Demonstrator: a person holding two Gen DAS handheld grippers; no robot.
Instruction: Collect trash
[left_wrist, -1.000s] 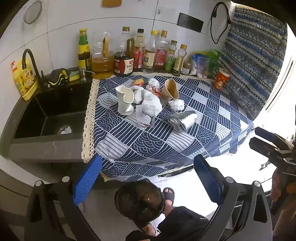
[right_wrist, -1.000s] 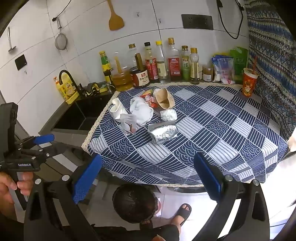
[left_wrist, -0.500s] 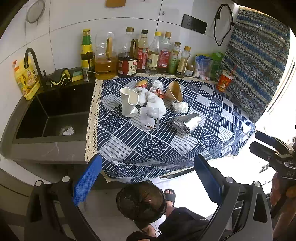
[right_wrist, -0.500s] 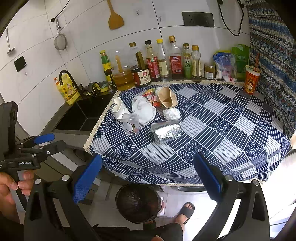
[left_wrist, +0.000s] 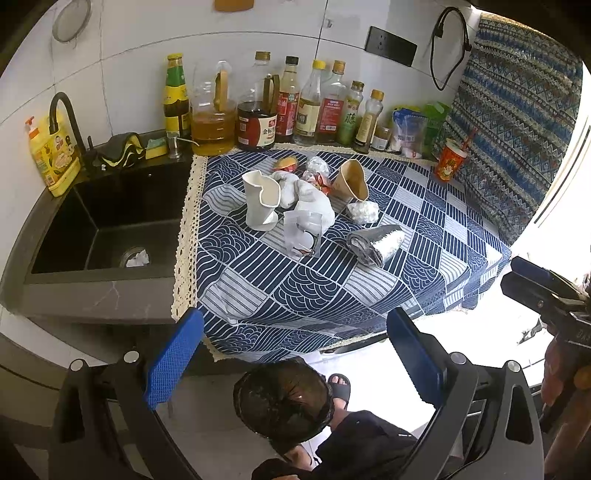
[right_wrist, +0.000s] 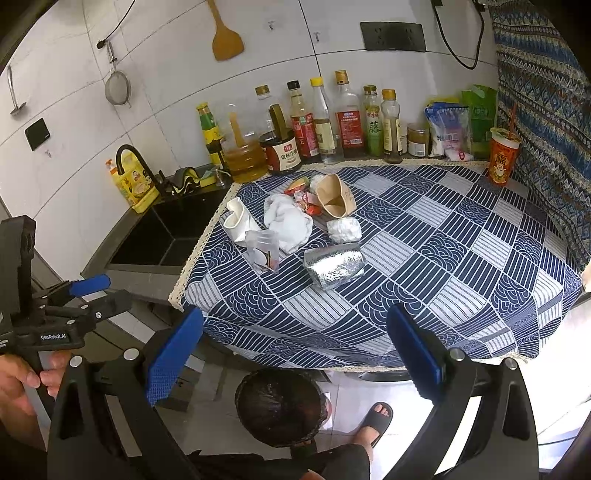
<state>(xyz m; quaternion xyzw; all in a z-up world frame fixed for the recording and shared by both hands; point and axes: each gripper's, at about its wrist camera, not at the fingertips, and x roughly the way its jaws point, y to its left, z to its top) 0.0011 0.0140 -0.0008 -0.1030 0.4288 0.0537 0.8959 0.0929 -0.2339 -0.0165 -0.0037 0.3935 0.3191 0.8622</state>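
Trash lies clustered on the blue patterned tablecloth (left_wrist: 295, 288): a crushed white paper cup (left_wrist: 261, 201), a crumpled white tissue (left_wrist: 310, 201), a clear plastic cup (left_wrist: 301, 232), a foil wrapper (left_wrist: 375, 242), a brown paper cup (left_wrist: 352, 181), a small white wad (left_wrist: 362, 212) and snack wrappers (left_wrist: 317, 179). A bin lined with a black bag (left_wrist: 282, 398) stands on the floor below the counter edge. My left gripper (left_wrist: 293, 354) hangs open above the bin, short of the table. My right gripper (right_wrist: 293, 354) is open too, over the bin (right_wrist: 280, 406); the foil wrapper (right_wrist: 334, 267) lies ahead.
A black sink (left_wrist: 103, 221) with a faucet and yellow soap bottle sits left of the cloth. Sauce and oil bottles (left_wrist: 295, 107) line the back wall. A red drink cup (left_wrist: 448, 162) stands at the far right. A person's sandalled foot (right_wrist: 375, 419) is beside the bin.
Both grippers have drifted slightly nearer to the table; the trash pile sits a little lower and larger in view. Nothing has been picked up.
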